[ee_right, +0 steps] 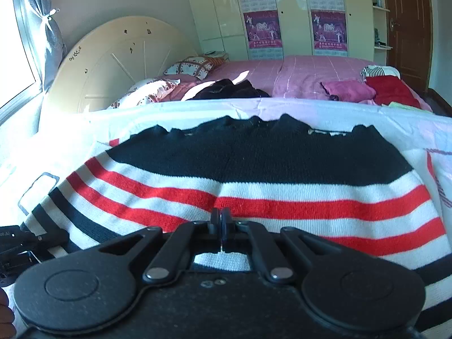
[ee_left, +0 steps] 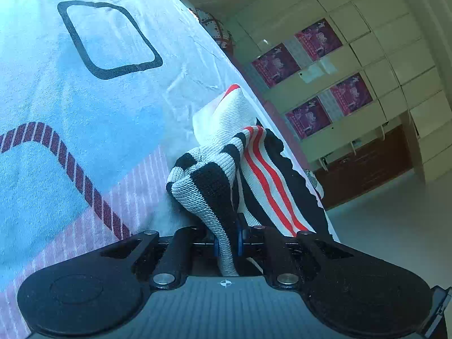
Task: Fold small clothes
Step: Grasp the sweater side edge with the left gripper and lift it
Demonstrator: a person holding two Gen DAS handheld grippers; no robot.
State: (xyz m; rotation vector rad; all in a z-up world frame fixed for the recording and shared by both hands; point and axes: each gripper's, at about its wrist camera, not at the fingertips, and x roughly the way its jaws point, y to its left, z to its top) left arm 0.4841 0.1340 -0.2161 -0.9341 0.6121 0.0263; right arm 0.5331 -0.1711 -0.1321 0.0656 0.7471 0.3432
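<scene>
A small knitted sweater (ee_right: 254, 169) with black, white and red stripes lies spread on a light printed sheet (ee_right: 423, 130). My right gripper (ee_right: 221, 220) is shut on its near striped edge. In the left wrist view my left gripper (ee_left: 227, 240) is shut on a bunched fold of the same sweater (ee_left: 220, 175), lifted off the sheet (ee_left: 84, 99). The left gripper also shows at the far left of the right wrist view (ee_right: 31, 243), beside the sweater's corner.
Behind the sheet is a pink bed (ee_right: 296, 70) with pillows (ee_right: 195, 66), dark clothes (ee_right: 226, 89), and pink and red clothes (ee_right: 389, 89). A cream headboard (ee_right: 113, 62), wardrobes with posters (ee_right: 293, 14) and a brown door (ee_right: 406, 28) stand beyond.
</scene>
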